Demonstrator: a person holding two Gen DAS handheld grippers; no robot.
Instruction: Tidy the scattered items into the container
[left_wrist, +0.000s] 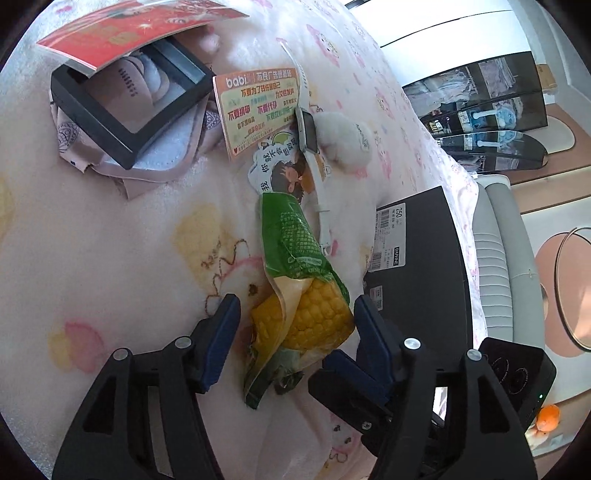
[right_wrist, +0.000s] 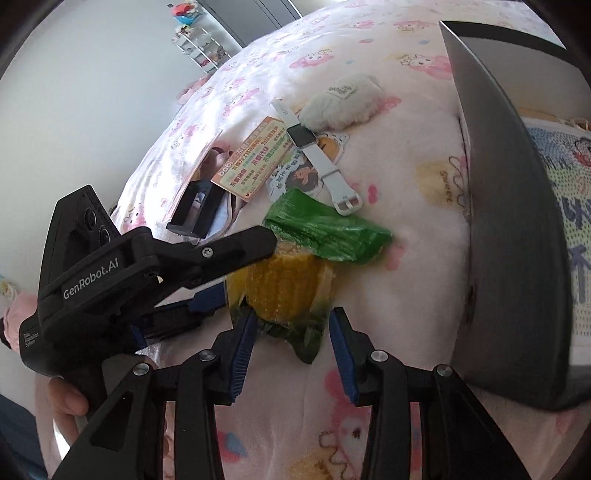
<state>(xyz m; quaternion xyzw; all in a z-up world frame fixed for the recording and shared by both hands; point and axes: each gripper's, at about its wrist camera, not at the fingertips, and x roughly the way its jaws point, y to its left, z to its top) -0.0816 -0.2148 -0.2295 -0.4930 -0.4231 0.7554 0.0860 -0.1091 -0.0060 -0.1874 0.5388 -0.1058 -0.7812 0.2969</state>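
On the pink blanket (left_wrist: 110, 258), near the edge where the black box (left_wrist: 424, 240) sits, the packaged corn (left_wrist: 317, 314) lies between the released left gripper (left_wrist: 295, 314) and the right gripper (right_wrist: 291, 332), whose jaws seemingly stand apart without pressing the wrapper.

Bright daylight, sharp, fisheye-warped edges.

Your left wrist camera looks steeply down along its claw (left_wrist: 295, 325) at the bed (left_wrist: 110, 240), close above the corn packet (left_wrist: 299, 280). Your right wrist camera tilts down at the same packet (right_wrist: 295, 273) from the opposite side, equally near. Both views share the packet, the white watch (left_wrist: 308, 129) and the black box (left_wrist: 424, 251).
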